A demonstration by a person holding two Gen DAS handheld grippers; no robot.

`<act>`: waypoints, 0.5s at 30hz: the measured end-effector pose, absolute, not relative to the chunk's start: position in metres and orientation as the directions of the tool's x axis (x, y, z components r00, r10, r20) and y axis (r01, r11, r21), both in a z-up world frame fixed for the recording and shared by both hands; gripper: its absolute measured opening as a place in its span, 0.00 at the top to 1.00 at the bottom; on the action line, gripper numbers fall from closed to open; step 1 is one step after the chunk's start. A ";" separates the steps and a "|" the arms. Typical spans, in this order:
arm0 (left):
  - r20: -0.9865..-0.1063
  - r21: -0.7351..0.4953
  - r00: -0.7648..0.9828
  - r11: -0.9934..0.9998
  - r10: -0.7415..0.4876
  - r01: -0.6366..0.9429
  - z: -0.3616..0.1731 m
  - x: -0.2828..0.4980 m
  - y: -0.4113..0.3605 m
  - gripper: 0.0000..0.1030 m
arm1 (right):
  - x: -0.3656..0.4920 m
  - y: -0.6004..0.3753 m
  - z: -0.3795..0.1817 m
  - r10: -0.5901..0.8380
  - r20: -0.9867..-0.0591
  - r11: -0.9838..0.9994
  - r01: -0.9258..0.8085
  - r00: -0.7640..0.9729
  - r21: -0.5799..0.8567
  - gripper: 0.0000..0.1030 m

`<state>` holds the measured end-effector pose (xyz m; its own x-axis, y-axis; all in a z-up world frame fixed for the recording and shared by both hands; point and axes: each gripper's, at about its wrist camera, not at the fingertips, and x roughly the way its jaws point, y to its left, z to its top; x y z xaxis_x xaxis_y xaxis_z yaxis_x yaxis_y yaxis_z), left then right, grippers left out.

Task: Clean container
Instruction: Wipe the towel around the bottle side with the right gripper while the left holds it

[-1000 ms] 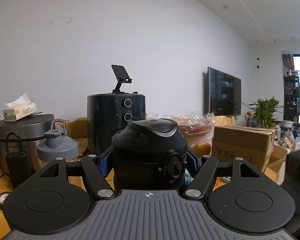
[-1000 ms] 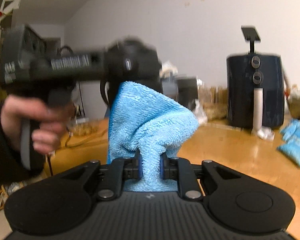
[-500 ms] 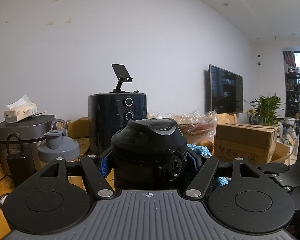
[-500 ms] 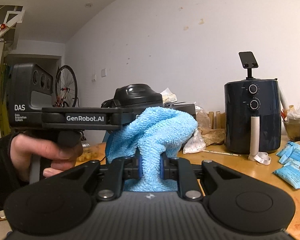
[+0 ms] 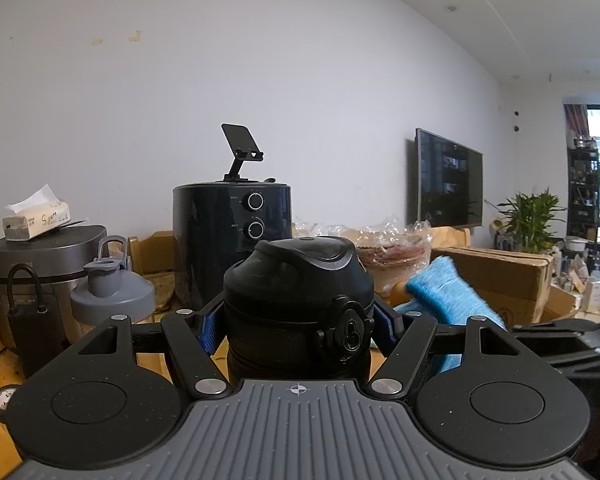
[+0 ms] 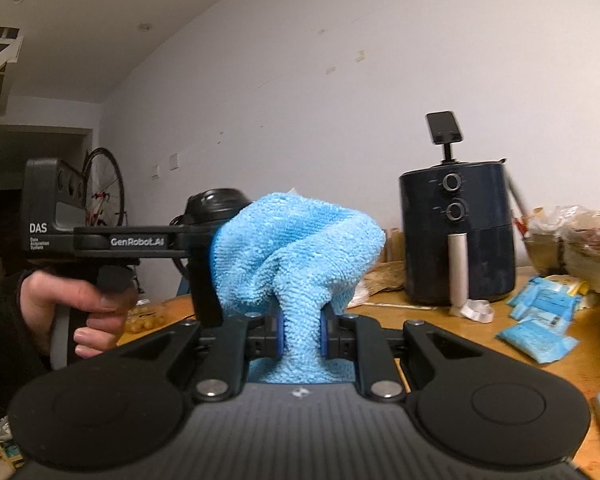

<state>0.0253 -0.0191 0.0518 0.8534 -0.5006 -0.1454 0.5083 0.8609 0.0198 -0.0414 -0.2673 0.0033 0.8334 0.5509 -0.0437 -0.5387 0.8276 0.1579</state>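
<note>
A black lidded bottle (image 5: 298, 304) stands upright between the blue pads of my left gripper (image 5: 298, 324), which is shut on it and holds it above the wooden table (image 6: 500, 360). My right gripper (image 6: 300, 332) is shut on a bunched blue cloth (image 6: 296, 248). In the left wrist view the blue cloth (image 5: 444, 292) sits just right of the bottle, close to its side; I cannot tell whether they touch. In the right wrist view the bottle's lid (image 6: 216, 202) shows behind the cloth, with a hand (image 6: 72, 304) gripping the left gripper's handle.
A dark air fryer (image 5: 232, 236) with a phone stand on top stands behind the bottle. A rice cooker (image 5: 40, 268), a grey shaker lid (image 5: 110, 300) and a cardboard box (image 5: 500, 280) crowd the table. Blue packets (image 6: 540, 320) lie at the right.
My right gripper has carried the blue cloth toward the bottle; the cloth has come into the left wrist view at the bottle's right side. The left gripper and bottle have stayed put.
</note>
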 end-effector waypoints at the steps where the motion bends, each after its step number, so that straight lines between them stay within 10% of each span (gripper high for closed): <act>1: -0.145 0.021 0.853 0.860 -0.501 0.509 0.052 0.025 -0.019 0.34 | -0.043 -0.271 0.003 0.546 -0.039 0.830 -0.534 0.837 0.162 0.90; 15: -0.133 0.028 0.797 0.802 -0.589 0.597 0.048 0.032 -0.006 0.34 | -0.056 -0.300 -0.003 0.532 -0.019 0.830 -0.517 0.847 0.208 0.90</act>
